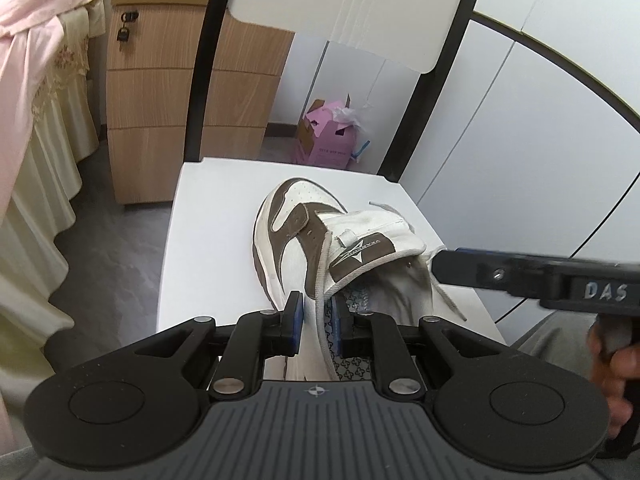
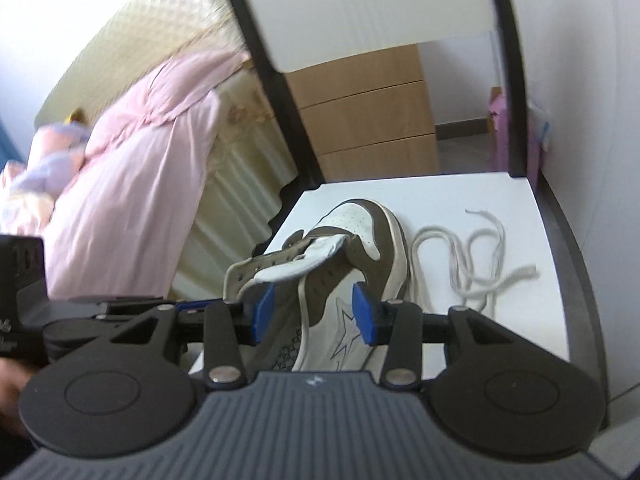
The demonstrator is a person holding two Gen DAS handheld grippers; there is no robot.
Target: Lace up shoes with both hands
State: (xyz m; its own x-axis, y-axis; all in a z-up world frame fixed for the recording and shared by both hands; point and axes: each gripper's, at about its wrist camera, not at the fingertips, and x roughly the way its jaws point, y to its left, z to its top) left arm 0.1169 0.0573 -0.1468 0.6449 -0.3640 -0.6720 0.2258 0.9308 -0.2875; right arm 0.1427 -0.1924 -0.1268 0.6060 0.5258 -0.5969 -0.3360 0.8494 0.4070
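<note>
White and brown, the shoe (image 1: 320,248) lies on the seat of a white chair (image 1: 200,232), its toe pointing at the chair back. In the left view, the left tongs (image 1: 318,322) are narrow, and their blue pads pinch the shoe's side wall near its opening. A grey lace (image 1: 320,280) runs down between the pads too. The shoe's tongue (image 1: 368,252) is folded over to the right. The right tongs come in from the right as a black bar, held by a hand (image 1: 612,364).

In the right view, which is a bit blurry, the right tongs (image 2: 314,312) stand partly open over the shoe (image 2: 360,240). Their pads touch nothing. The lace (image 2: 476,256) lies loose on the seat (image 2: 540,320), just right of the shoe. A bed with a pink cover (image 2: 132,200) stands to the left.
</note>
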